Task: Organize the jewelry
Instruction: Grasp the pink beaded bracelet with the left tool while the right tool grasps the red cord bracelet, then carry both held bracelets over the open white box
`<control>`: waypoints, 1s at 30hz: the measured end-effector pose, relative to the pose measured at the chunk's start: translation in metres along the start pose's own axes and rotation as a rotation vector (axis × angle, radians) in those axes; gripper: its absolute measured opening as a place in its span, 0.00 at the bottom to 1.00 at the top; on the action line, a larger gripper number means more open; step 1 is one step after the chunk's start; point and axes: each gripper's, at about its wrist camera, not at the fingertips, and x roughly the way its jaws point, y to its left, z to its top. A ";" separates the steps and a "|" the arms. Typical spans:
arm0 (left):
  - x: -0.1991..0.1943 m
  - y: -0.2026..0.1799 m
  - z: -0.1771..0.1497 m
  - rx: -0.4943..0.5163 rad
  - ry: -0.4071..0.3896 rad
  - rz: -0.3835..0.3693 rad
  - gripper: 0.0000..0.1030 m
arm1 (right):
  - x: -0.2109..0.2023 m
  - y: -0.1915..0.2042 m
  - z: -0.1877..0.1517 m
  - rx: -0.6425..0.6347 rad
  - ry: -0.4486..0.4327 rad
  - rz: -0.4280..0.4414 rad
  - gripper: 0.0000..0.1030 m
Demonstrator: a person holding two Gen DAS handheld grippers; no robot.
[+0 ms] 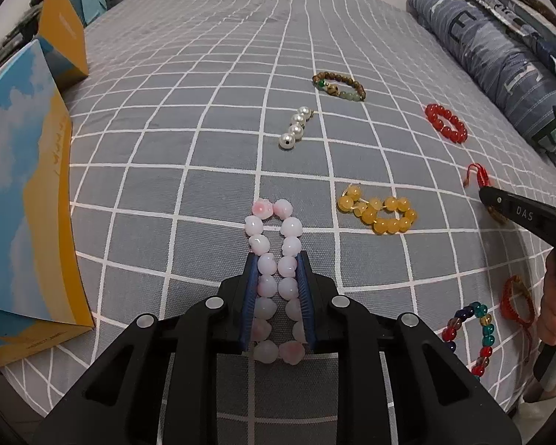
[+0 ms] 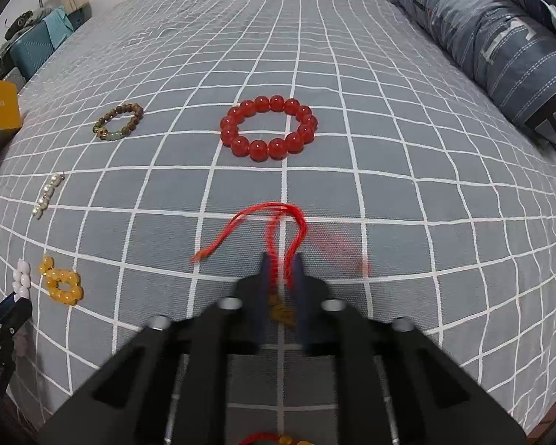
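Note:
My left gripper point(image 1: 278, 259) is shut on a pink bead bracelet point(image 1: 274, 278), squeezed long between the blue pads; it also shows in the right wrist view point(image 2: 21, 278). My right gripper point(image 2: 280, 259) is shut on a red cord bracelet point(image 2: 278, 222) with an amber charm; the cord loops out ahead, blurred. It also shows in the left wrist view point(image 1: 478, 176). On the grey checked bedspread point(image 1: 166, 148) lie a yellow bead bracelet point(image 1: 378, 213), a pearl strand point(image 1: 294, 128), a brown wooden bracelet point(image 1: 339, 85) and a red bead bracelet point(image 2: 268, 128).
A yellow and blue box point(image 1: 26, 204) stands at the left, another yellow box point(image 1: 61, 40) behind it. A multicoloured bead bracelet point(image 1: 470, 333) and an orange woven bracelet point(image 1: 517, 300) lie at the right. A blue pillow point(image 2: 500, 44) lies along the right edge.

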 end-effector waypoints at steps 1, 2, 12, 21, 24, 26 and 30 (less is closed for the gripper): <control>-0.001 0.000 0.000 0.001 -0.005 -0.002 0.20 | -0.001 0.000 0.000 0.002 -0.004 -0.002 0.07; -0.002 0.000 0.000 -0.001 -0.008 -0.005 0.20 | -0.003 0.000 0.000 0.000 -0.008 -0.005 0.07; -0.015 0.005 0.001 -0.016 -0.041 -0.026 0.20 | -0.013 -0.002 -0.001 0.013 -0.041 0.001 0.06; -0.029 0.004 0.004 -0.021 -0.074 -0.037 0.20 | -0.025 0.000 -0.001 0.015 -0.084 0.000 0.06; -0.034 0.003 0.004 -0.017 -0.086 -0.036 0.20 | -0.028 0.000 -0.002 0.016 -0.092 -0.001 0.06; -0.037 0.002 0.003 -0.015 -0.092 -0.033 0.20 | -0.031 0.000 -0.004 0.015 -0.098 0.002 0.07; -0.041 0.000 0.004 -0.013 -0.104 -0.026 0.20 | -0.037 0.001 -0.005 0.011 -0.112 0.002 0.07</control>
